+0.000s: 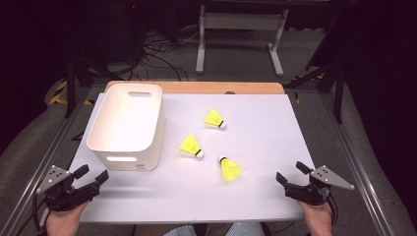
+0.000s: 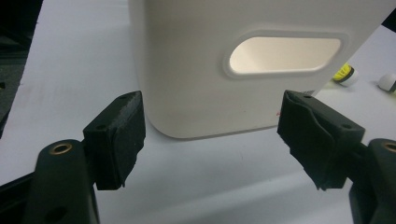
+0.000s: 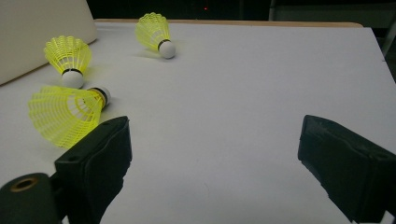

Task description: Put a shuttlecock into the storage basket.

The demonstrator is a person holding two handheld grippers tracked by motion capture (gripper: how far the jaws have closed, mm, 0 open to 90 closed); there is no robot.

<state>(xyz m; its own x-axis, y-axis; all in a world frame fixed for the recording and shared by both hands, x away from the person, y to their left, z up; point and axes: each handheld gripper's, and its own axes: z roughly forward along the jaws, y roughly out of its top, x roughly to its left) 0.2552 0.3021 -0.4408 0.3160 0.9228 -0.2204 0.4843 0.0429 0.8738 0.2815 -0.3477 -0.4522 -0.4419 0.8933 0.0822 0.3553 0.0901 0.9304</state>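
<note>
On the table in front of you lies a white, matte top sheet, with a strip of the wooden board beneath it showing along the far edge. Your left gripper rests at the near left corner, jaws spread wide with nothing between them; in the left gripper view they frame the near wall of the white bin, just short of it and not touching. Your right gripper sits at the near right edge, its jaws likewise wide apart and empty, pointing across the bare sheet.

The bin stands upright on the left part of the sheet, with an oval handle slot in its near wall and another in its far wall. Three yellow shuttlecocks lie on their sides to its right, all apart from each other: the far shuttlecock towards the middle of the sheet, the middle shuttlecock near the bin's right wall, and the near shuttlecock, the one closest to your right gripper, its cork pointing away from you.

Around the table the room is dark. The floor beyond is grey, with a tangle of black cables at the far left and the white legs of a metal frame behind the table. Metal rails run along both sides.
</note>
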